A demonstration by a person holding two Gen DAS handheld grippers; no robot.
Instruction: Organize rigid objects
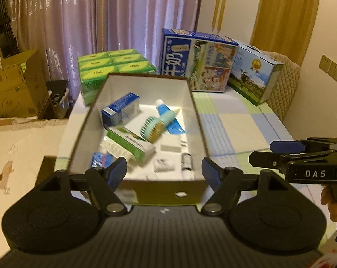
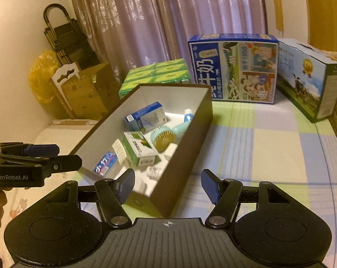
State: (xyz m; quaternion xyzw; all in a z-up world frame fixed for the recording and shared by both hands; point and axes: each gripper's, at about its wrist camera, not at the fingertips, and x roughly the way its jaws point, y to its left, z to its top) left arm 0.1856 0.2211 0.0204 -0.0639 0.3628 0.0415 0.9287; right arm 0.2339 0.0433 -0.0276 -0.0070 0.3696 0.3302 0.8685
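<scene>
A brown open box (image 1: 198, 109) with a white inside stands on the checked tablecloth; it also shows in the right wrist view (image 2: 188, 147). In it lie a blue carton (image 1: 120, 109), a green carton (image 1: 129, 141), a teal hand fan (image 1: 155, 127), a blue tube (image 1: 168, 116) and small white items. My left gripper (image 1: 164, 172) is open and empty over the box's near end. My right gripper (image 2: 167, 185) is open and empty at the box's near right corner; it shows at the right of the left wrist view (image 1: 271, 154).
Two large milk cartons (image 1: 197, 60) (image 1: 255, 73) and a green tissue pack (image 1: 115, 67) stand behind the box. A cardboard box (image 1: 14, 87) and a folded trolley (image 2: 65, 38) are at the left. Checked cloth (image 2: 269, 147) lies right of the box.
</scene>
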